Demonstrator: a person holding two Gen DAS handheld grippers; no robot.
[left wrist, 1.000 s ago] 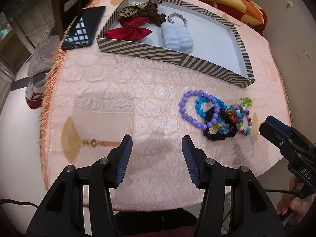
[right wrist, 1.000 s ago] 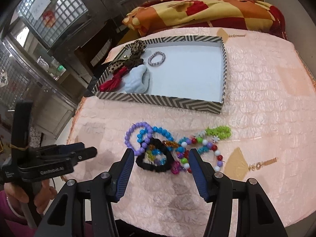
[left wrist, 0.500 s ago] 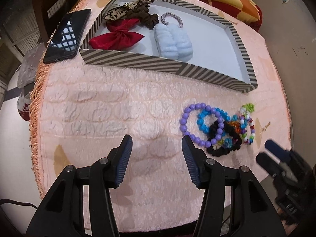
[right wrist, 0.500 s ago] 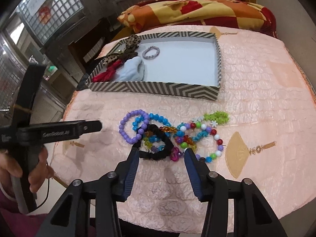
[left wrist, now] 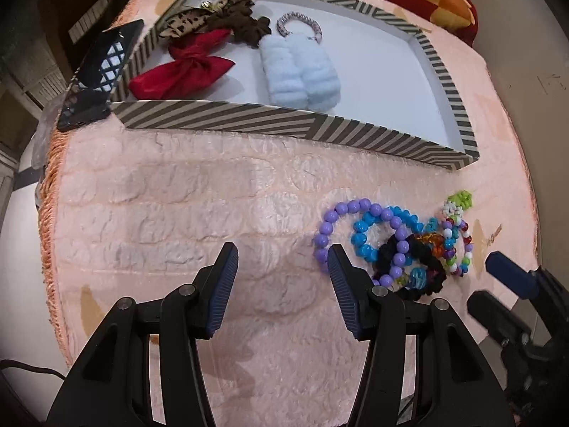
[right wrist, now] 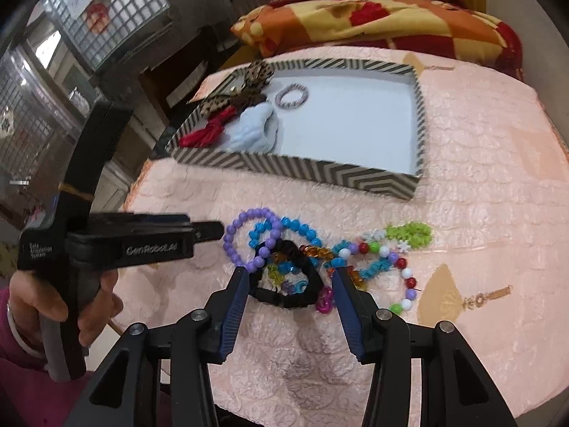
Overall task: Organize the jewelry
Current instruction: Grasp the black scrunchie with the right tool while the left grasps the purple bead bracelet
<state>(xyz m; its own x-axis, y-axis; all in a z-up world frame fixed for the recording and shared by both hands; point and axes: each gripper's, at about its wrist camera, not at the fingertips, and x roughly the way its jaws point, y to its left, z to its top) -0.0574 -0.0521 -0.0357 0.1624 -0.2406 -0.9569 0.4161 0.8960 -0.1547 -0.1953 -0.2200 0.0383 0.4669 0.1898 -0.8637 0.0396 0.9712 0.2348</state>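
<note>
Bracelets (right wrist: pixel 284 245) lie heaped just before striped tray (right wrist: pixel 320 170). Right gripper (right wrist: pixel 290 277) straddles black scrunchie (right wrist: pixel 295 284), jaws closing, no contact visible. Left gripper (left wrist: pixel 281 259) spread, empty.

The right hand-held gripper (right wrist: pixel 288 281) is closing around the black scrunchie (right wrist: pixel 288 286); pads not yet touching.

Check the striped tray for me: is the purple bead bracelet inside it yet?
No, the purple bead bracelet lies on the pink cloth in front of the striped tray, tangled with other bracelets.

both wrist views steep-down, near | shared: tray (left wrist: pixel 284 124) (right wrist: pixel 295 167), bracelets (left wrist: pixel 391 245) (right wrist: pixel 284 249)
</note>
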